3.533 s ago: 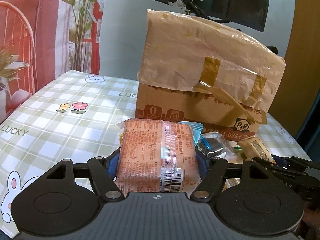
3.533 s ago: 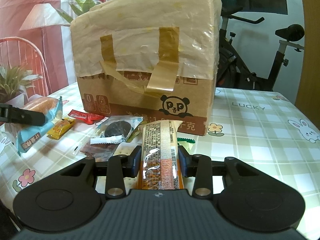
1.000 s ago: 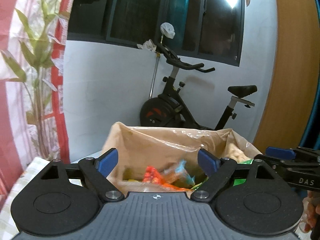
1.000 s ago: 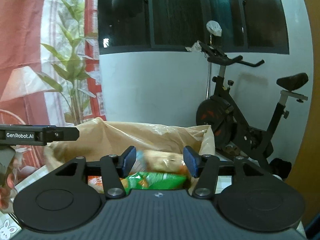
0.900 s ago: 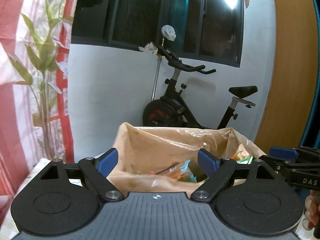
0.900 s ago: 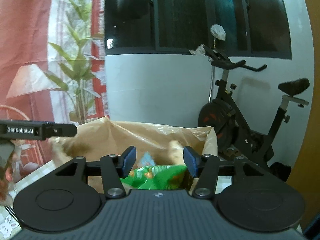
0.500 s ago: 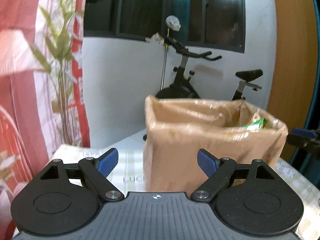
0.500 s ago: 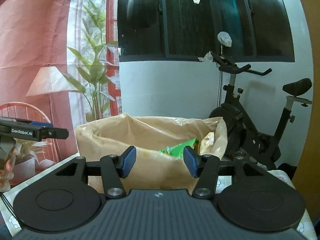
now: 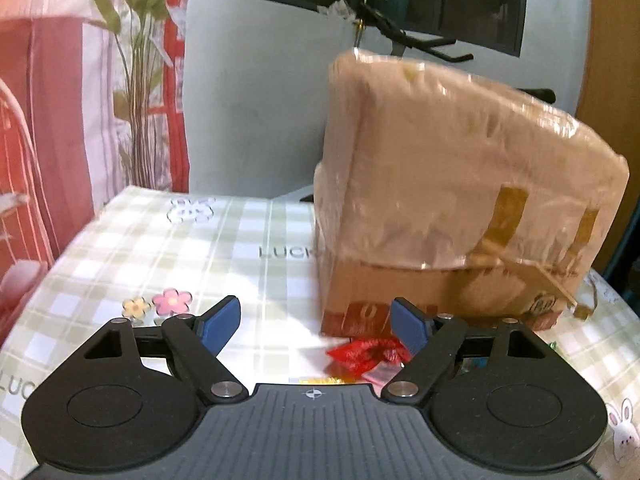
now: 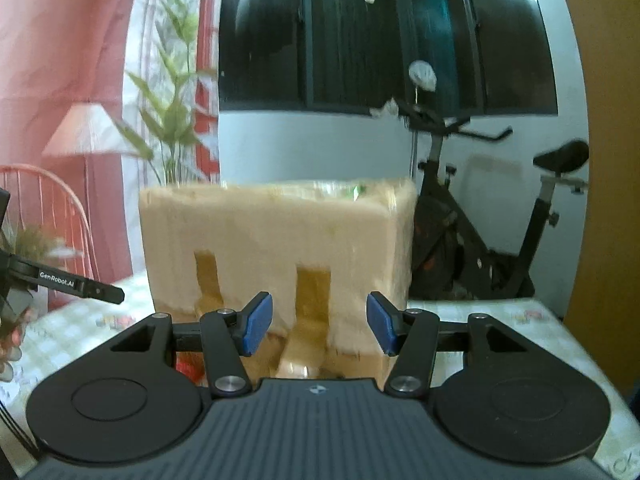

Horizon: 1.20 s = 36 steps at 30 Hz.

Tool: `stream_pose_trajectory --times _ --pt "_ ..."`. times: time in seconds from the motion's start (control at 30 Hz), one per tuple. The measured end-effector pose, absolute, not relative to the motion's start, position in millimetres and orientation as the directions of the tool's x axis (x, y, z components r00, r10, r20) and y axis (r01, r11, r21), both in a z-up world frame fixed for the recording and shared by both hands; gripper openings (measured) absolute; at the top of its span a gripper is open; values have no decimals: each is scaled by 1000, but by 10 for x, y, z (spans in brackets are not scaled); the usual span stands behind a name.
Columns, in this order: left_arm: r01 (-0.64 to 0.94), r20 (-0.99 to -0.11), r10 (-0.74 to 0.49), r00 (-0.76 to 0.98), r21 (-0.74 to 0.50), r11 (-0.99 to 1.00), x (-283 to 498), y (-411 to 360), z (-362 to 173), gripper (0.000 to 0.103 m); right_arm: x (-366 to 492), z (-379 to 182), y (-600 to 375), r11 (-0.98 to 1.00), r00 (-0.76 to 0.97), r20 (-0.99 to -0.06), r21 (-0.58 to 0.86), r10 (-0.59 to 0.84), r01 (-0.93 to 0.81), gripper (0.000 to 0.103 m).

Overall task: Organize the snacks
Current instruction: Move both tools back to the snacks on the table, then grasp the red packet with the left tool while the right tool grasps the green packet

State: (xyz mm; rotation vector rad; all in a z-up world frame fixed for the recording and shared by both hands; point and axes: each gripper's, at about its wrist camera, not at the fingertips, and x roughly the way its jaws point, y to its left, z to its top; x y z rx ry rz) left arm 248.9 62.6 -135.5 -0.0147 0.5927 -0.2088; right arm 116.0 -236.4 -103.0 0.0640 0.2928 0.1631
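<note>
A tall cardboard box lined with a tan plastic bag stands on the checked tablecloth; it also shows in the right wrist view. My left gripper is open and empty, low over the table in front of the box's left corner. A red snack packet lies just past its right finger, with a yellow packet nearer. My right gripper is open and empty, facing the box's taped front. A green packet peeks over the box rim. The left gripper's arm shows at the left.
An exercise bike stands behind the table on the right. A plant and red curtain are at the left, with a red chair. The table's left edge curves near the curtain. More small packets lie behind my left gripper's right finger.
Both grippers have dropped from above the box's open top to in front of it near table level. Each held a snack 3.5 s ago; both are now empty.
</note>
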Motion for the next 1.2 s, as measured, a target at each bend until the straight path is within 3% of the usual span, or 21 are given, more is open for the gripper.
stream_pose_trajectory --times 0.43,0.63,0.77,1.2 --pt "235 -602 -223 767 -59 970 2438 482 -1633 83 1526 -1777 -2350 986 805 -570 119 164 -117 55" --pt "243 -629 -230 743 -67 968 2407 421 -1728 83 1551 -1905 -2302 984 778 -603 100 177 -147 52" --pt "278 -628 -261 733 -74 958 2406 345 -1754 83 1560 -1919 -2333 980 777 -597 127 199 -153 42" --pt "191 -653 -188 734 -68 979 2769 196 -1882 83 1573 -1916 -2337 977 781 -587 143 212 -158 41"
